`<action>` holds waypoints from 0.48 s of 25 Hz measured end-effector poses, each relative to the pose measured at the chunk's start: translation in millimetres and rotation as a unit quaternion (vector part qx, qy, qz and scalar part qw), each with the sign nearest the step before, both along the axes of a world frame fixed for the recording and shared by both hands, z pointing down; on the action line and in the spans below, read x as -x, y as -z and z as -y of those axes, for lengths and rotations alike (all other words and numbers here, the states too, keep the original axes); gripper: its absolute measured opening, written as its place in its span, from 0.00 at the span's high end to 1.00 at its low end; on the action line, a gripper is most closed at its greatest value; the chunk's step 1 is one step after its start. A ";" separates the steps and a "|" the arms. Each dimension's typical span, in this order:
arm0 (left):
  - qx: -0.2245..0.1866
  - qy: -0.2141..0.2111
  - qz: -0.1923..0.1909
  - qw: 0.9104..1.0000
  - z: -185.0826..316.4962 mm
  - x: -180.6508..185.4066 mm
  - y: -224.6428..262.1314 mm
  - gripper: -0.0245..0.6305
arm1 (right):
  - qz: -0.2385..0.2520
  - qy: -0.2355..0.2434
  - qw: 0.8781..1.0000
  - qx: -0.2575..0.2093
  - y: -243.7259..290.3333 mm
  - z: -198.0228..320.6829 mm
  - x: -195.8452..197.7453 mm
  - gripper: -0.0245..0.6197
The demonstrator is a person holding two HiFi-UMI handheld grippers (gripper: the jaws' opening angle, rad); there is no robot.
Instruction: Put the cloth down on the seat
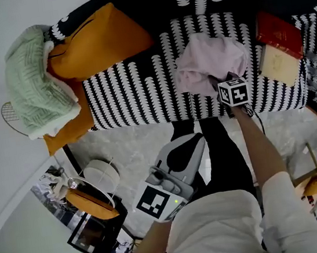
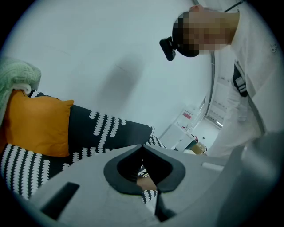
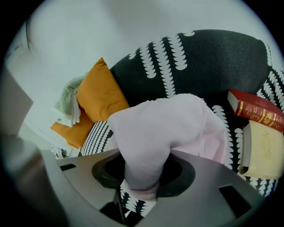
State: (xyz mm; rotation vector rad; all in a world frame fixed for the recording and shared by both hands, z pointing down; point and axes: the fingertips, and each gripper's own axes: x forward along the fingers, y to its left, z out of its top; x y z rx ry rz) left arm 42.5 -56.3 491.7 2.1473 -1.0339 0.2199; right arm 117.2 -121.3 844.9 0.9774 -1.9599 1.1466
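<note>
though illegible, lettering on book [image 3: 256,111] near cloth [image 3: 164,128]

No legible text or labels.

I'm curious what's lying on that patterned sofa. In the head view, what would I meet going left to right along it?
green blanket → orange cushion → pink cloth → red book

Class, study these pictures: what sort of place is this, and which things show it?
Probably a living room, or a mock-up of one: a black-and-white patterned sofa with orange cushions, a green blanket heaped at one end, and books lying on the seat.
</note>
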 end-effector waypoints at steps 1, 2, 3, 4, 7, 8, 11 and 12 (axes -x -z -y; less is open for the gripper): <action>0.001 -0.002 0.001 1.000 -0.7 -0.8 -1.4 0.94 | -0.004 0.000 1.000 0.006 -3.4 -2.1 -1.8 0.70; 0.002 -0.003 0.002 1.000 -1.1 -1.6 -2.2 0.95 | -0.009 0.001 1.000 0.012 -6.6 -4.5 -4.2 0.70; 0.001 -0.004 0.002 1.000 -1.3 -2.2 -2.8 0.95 | -0.014 0.001 1.000 0.018 -9.5 -6.9 -6.8 0.69; 0.002 -0.005 0.003 1.000 -1.5 -2.7 -3.3 0.95 | -0.019 0.001 1.000 0.024 -12.0 -9.0 -9.1 0.69; 0.003 -0.006 0.005 1.000 -3.1 -4.1 -4.2 0.94 | -0.026 0.001 0.999 0.031 -15.2 -13.6 -13.3 0.66; 0.003 -0.007 0.005 1.000 -3.6 -4.6 -4.0 0.94 | -0.025 0.003 0.999 0.033 -14.8 -14.9 -13.3 0.65; 0.003 -0.010 0.008 1.000 -3.5 -6.3 -1.9 0.95 | -0.027 0.018 0.999 0.031 -11.8 -18.2 -11.7 0.60; 0.002 -0.011 0.009 1.000 -3.0 -7.0 -1.1 0.95 | -0.030 0.023 0.999 0.030 -10.6 -18.8 -11.6 0.57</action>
